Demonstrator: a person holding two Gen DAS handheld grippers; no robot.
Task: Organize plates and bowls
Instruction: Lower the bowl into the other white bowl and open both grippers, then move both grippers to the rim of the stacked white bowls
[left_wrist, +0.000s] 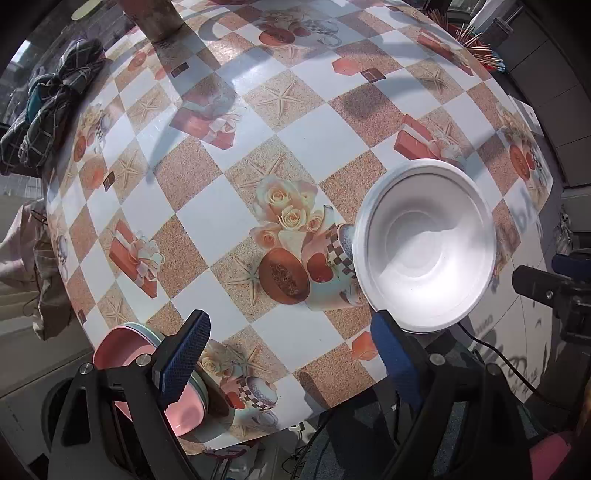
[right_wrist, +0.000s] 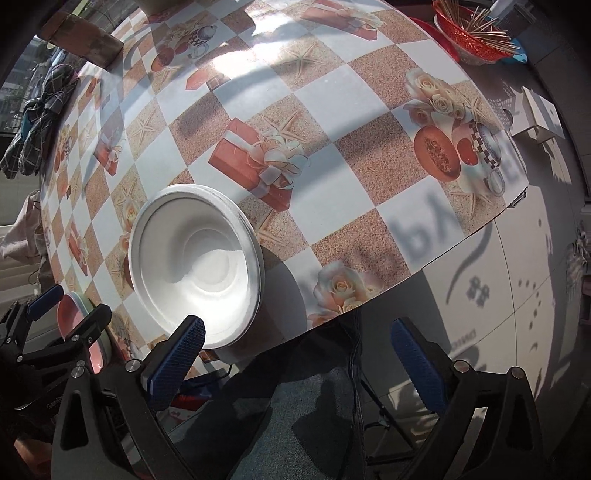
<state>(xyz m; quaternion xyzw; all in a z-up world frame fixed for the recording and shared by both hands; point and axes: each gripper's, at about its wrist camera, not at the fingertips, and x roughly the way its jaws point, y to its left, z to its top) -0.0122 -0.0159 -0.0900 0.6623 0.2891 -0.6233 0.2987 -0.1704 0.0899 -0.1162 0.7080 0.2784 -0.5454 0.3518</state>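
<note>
Left claw (left_wrist: 291, 350) points down over the near edge of the tabletop (left_wrist: 306, 122), jaws spread wide, nothing between them; bare checked cloth shows in the gap. Its right-hand blue pad (left_wrist: 395, 354) sits just below the near rim of the white bowl (left_wrist: 424, 247), close to it, contact not certain. Its left-hand pad (left_wrist: 184, 358) overlaps the stack of pink plates (left_wrist: 122, 350), which lies at the tabletop's near edge, well to the left of the white bowl. Right claw (right_wrist: 299, 354) also stands wide open and empty, hanging past the tabletop's edge over blue fabric; its left-hand pad (right_wrist: 181, 358) is just in front of the white bowl's near rim. White bowl stands upright, mouth up, near the tabletop's front edge; from the right wrist view it looks like more than one bowl nested, but I cannot tell. Beyond the white bowl, at the far right corner, a red basket (right_wrist: 469, 37) of thin sticks. Far to the bowl's left, plaid cloth (left_wrist: 51, 107) hangs off the edge.
</note>
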